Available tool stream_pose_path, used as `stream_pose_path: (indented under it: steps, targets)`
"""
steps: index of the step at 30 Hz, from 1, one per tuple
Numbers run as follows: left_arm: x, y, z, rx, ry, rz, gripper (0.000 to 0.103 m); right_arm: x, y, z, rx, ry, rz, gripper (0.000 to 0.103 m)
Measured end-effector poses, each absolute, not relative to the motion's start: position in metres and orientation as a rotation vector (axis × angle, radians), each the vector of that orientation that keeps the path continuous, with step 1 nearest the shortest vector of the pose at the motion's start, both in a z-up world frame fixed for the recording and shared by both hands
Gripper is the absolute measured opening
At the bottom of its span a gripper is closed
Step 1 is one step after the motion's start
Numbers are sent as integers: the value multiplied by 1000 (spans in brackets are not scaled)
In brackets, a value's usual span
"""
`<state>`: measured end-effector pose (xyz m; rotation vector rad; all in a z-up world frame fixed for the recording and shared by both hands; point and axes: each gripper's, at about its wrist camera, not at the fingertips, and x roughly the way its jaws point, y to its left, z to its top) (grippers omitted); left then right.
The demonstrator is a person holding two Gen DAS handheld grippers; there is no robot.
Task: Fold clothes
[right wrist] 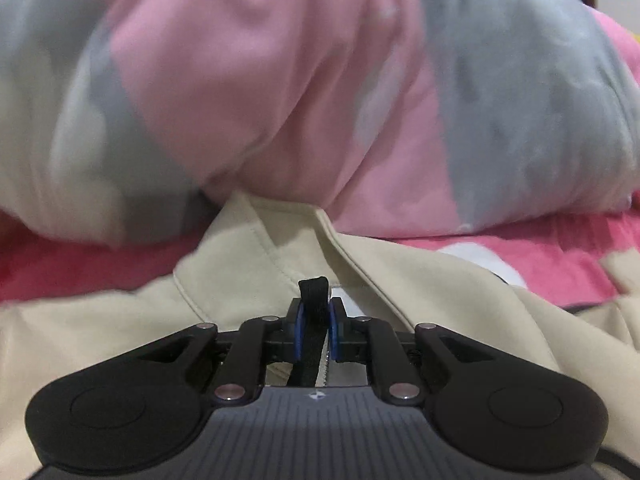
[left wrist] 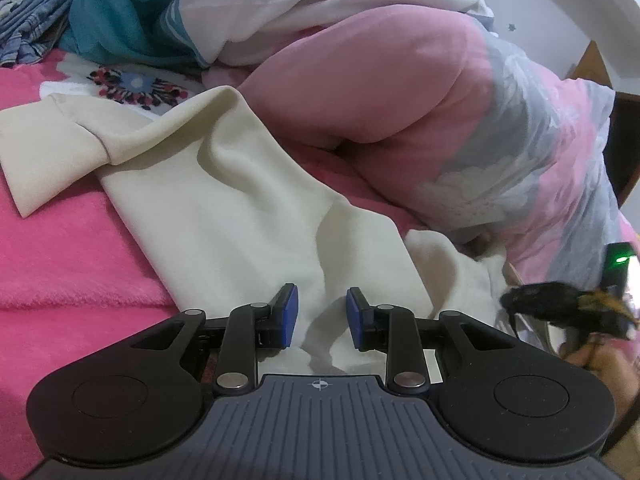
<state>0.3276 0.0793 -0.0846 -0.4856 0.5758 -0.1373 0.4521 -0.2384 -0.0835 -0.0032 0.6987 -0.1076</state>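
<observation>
A cream jacket (left wrist: 224, 200) lies spread on a pink blanket (left wrist: 60, 272), one sleeve and cuff (left wrist: 44, 152) reaching left. My left gripper (left wrist: 322, 308) hovers low over its near part. Its blue pads (left wrist: 290, 312) stand apart, with flat cream fabric showing between them and nothing pinched. In the right wrist view the cream jacket (right wrist: 240, 264) fills the foreground, its collar folds ahead. My right gripper (right wrist: 316, 314) is shut on a black strap (right wrist: 313, 292) that sticks up past the pads; white zipper teeth (right wrist: 323, 368) run beside it.
A bulky pink and grey duvet (left wrist: 400, 100) rises just behind the jacket and fills the duvet (right wrist: 280, 80) side of the right view. A teal garment (left wrist: 120, 12) and blue striped clothes (left wrist: 32, 20) are heaped at far left. A blurred black device with a green light (left wrist: 620, 258) is at the right edge.
</observation>
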Motion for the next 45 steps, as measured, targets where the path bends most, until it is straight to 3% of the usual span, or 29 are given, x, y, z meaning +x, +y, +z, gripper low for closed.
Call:
stream_pose_path:
  steps: [1,3,5,9,15,18,22,24,29,31,32,33,34,36,41,45]
  targets:
    - [327,79,-84,-487,575,-137,27,454,-236,-83,-27,697,-110,17]
    - [327,80,-84,-493,572,-137,27,453,-241,-74,-19,712,-119,30]
    - [327,82,-83,-500,566,-136,27,446,-255,-59,32,709,-128,35]
    - [325,85,-77,-507,553,-135,27,429,-274,-30,115,695,-104,35]
    - [320,106,-61,-546,542,-113,28,414,-218,10,97,759,195,36]
    - [322,121,-60,-565,561,-84,33,410,-164,17,76,818,411,48]
    - [329,138,-66,-601,611,-76,40,410,-81,11,-105,875,586,60]
    - [334,138,-71,-601,635,-98,52,423,-49,-2,-196,892,614,61]
    - [339,131,-77,-551,640,-102,52,457,5,-43,-379,954,647,64]
    - [339,127,-78,-516,634,-88,46,469,10,-61,-394,993,657,53]
    - [339,127,-79,-503,634,-79,34,475,13,-69,-402,1009,662,43]
    - [340,127,-80,-493,635,-68,15,474,15,-68,-407,993,671,17]
    - [341,127,-81,-484,636,-58,8,471,17,-64,-413,969,691,3]
    - [339,133,-80,-503,619,-37,0,462,20,-53,-399,902,731,4]
    - [313,141,-53,-469,416,86,0,438,27,-32,-373,719,907,4]
    - [314,147,-57,-483,417,134,0,438,43,-52,-391,656,982,4]
